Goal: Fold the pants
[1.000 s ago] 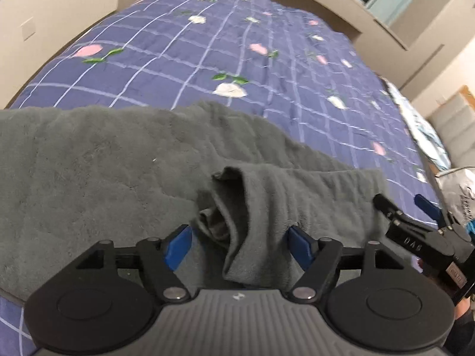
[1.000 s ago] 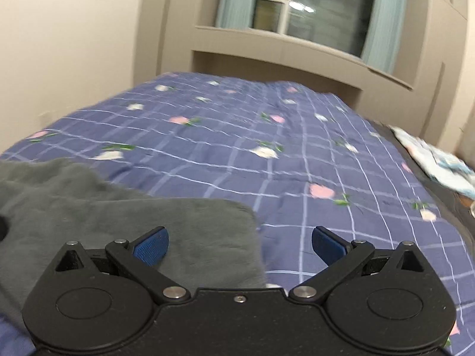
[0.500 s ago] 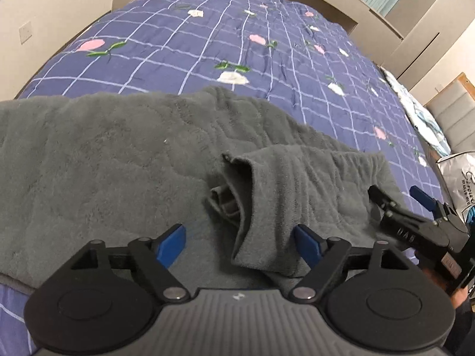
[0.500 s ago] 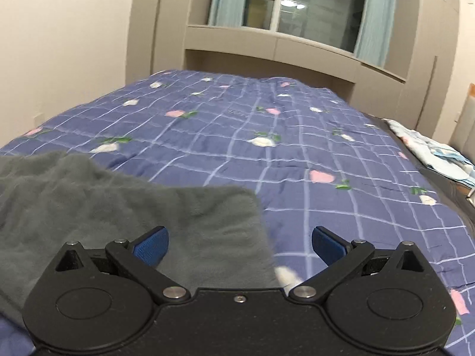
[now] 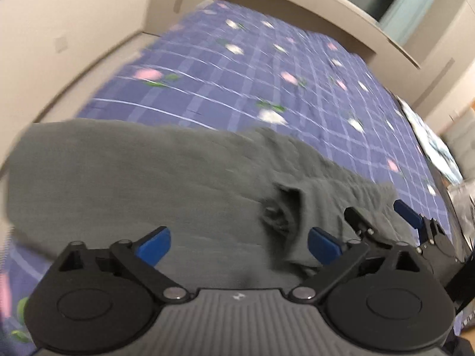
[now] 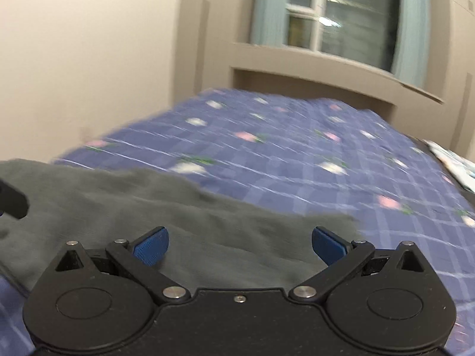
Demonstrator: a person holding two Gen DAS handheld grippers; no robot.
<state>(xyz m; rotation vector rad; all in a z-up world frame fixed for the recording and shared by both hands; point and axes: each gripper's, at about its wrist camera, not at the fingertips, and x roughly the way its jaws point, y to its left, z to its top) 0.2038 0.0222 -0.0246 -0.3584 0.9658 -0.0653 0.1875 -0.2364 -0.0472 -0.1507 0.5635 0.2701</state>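
Note:
Dark grey fleece pants (image 5: 148, 184) lie spread across the near end of the bed, with a bunched fold (image 5: 285, 207) right of centre. My left gripper (image 5: 239, 243) is open and empty, just above the cloth near me. My right gripper (image 5: 383, 216) shows at the lower right of the left wrist view, open over the pants' right end. In the right wrist view the right gripper (image 6: 239, 244) is open and empty above the pants (image 6: 148, 207), whose right edge lies near its right finger. Both views are blurred.
The pants lie on a blue checked bedspread with flowers (image 5: 267, 68). A beige wall (image 5: 59, 29) runs along the left. A headboard ledge and a window (image 6: 326, 20) stand at the far end. A patterned cloth (image 5: 436, 151) lies beside the bed's right edge.
Both grippers have pulled back and tilted up, so more wall and window show. The left view has shifted left, putting the bunched fold further right. Both stay open.

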